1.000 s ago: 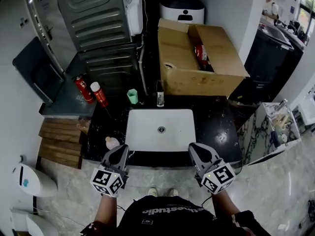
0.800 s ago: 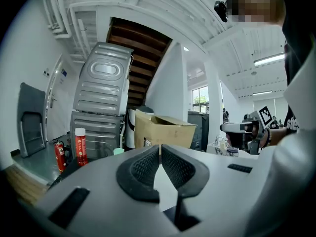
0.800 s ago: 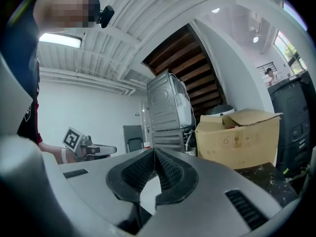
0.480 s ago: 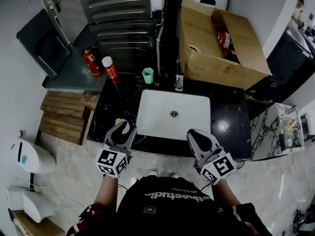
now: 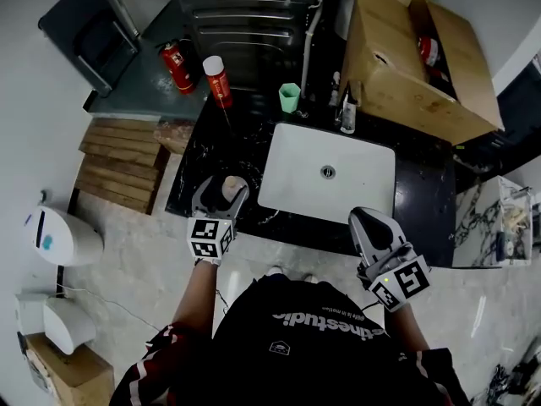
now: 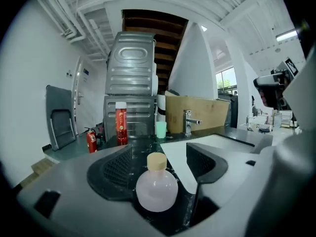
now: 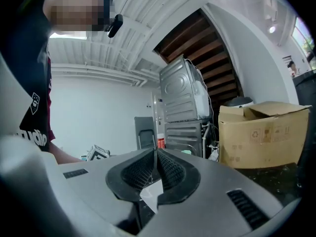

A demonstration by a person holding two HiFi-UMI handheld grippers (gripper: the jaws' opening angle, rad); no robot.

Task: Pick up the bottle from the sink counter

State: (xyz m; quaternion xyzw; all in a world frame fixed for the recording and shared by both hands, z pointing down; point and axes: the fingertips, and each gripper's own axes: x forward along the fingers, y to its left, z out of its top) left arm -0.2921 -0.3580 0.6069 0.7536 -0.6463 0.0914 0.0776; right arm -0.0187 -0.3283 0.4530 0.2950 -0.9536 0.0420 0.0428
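A small round pale-pink bottle (image 5: pixel 228 184) with a tan cap stands upright on the black sink counter (image 5: pixel 196 155), left of the white basin. My left gripper (image 5: pixel 221 193) reaches over the counter's front edge, and its jaws are opening on either side of the bottle. In the left gripper view the bottle (image 6: pixel 156 190) sits between the two black pads, and neither pad presses on it. My right gripper (image 5: pixel 366 220) hovers at the counter's front edge, right of the basin. Its jaws are shut, with nothing between them (image 7: pixel 156 163).
The white basin (image 5: pixel 292 155) fills the counter's middle, with a faucet (image 5: pixel 347 112) behind it. A green cup (image 5: pixel 290 97) and a red spray can (image 5: pixel 217 81) stand at the back left. A cardboard box (image 5: pixel 397 83) stands behind the counter, a wooden pallet (image 5: pixel 118 163) to its left.
My left gripper has moved forward over the counter edge and opened around the pink bottle. The right gripper stays shut near the front edge. The head view has swung left.
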